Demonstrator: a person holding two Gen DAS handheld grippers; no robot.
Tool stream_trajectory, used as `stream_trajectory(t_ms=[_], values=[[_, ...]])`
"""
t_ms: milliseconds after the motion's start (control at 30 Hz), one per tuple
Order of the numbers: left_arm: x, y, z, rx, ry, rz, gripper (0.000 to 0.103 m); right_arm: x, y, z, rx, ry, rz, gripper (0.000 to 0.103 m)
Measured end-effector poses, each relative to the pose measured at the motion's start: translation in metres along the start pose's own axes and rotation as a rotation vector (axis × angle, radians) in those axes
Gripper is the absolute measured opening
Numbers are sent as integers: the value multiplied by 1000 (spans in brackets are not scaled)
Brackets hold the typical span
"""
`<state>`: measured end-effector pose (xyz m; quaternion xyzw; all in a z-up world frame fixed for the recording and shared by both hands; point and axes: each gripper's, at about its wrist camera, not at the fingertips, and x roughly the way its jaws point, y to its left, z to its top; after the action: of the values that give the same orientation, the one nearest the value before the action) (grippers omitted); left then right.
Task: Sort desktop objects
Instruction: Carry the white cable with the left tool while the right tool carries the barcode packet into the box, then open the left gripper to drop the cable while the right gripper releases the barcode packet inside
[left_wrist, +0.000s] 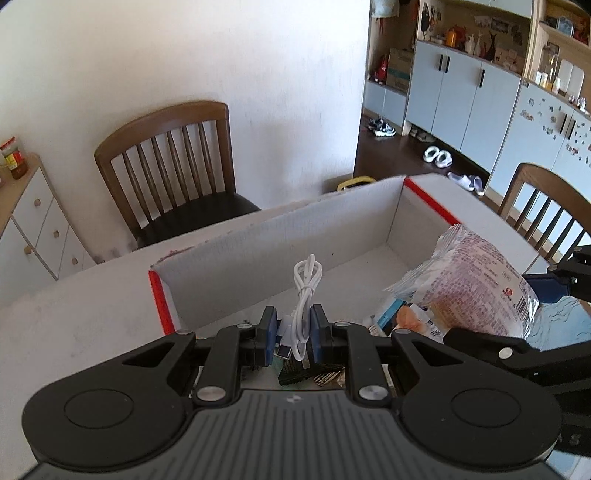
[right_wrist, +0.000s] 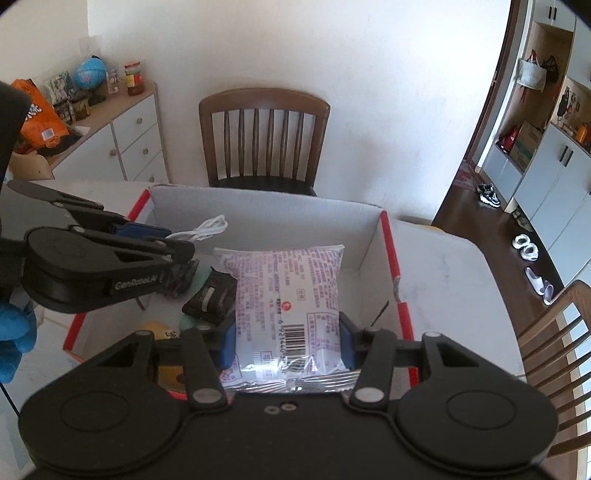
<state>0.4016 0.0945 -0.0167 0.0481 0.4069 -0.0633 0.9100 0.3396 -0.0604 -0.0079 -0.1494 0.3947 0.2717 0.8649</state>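
Left wrist view shows one white cable, bundled in loops, clamped between the pads of the left gripper, its long axis running up and away over one open cardboard box with red edges. Right wrist view shows one snack packet, squeezed across its width by the right gripper above the same box; its long axis points away from the camera, barcode end nearest. The packet's near end is hidden behind the gripper body. Several dark items lie on the box floor, hard to make out. Two wooden chairs stand around the table.
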Motion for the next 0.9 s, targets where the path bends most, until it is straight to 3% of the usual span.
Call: stream_trajectory(t_ms=[900], values=[[54,0,-15,2,112,-35,17,47,-8,-17,15,85,-12,51]])
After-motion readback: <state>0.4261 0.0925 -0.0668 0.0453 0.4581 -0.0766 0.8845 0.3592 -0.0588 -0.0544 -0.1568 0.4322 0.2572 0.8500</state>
